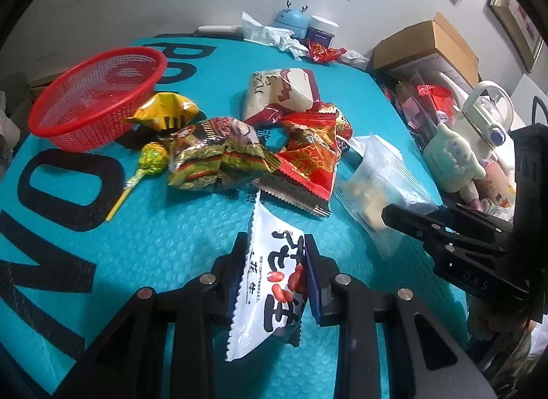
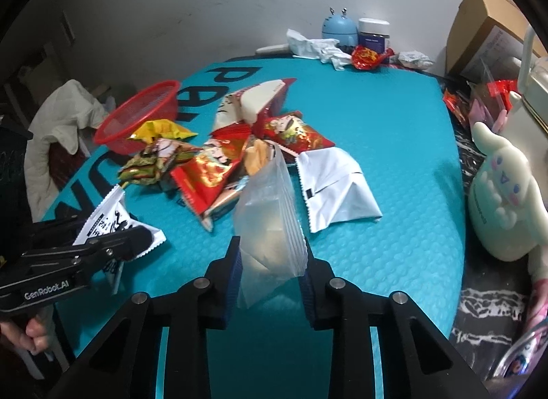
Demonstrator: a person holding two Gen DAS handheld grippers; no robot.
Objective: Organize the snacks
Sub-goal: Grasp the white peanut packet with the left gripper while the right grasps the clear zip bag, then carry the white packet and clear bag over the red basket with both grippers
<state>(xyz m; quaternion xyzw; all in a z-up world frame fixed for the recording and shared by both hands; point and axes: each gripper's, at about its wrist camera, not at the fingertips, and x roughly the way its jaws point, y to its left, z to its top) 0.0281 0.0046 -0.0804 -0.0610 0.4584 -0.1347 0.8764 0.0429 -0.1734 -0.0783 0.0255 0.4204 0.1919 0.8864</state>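
My left gripper (image 1: 275,255) is shut on a white peanut packet (image 1: 270,282) with black lettering, held just above the teal mat; the packet also shows in the right wrist view (image 2: 109,224). My right gripper (image 2: 272,258) is shut on a clear plastic bag (image 2: 274,214) of pale snacks; the bag also shows in the left wrist view (image 1: 373,186). A pile of snack packets (image 1: 274,145) lies mid-mat: red-gold, green-gold, cream and yellow ones, plus a green lollipop (image 1: 150,162). An empty red mesh basket (image 1: 96,97) stands at the far left of the mat.
A white foil packet (image 2: 335,186) lies right of the pile. At the back stand a blue gadget (image 1: 289,20), a jar (image 1: 322,30) and crumpled tissues. To the right are cardboard boxes (image 1: 428,46), a kettle (image 1: 489,107) and a pale plush-shaped bottle (image 2: 503,186).
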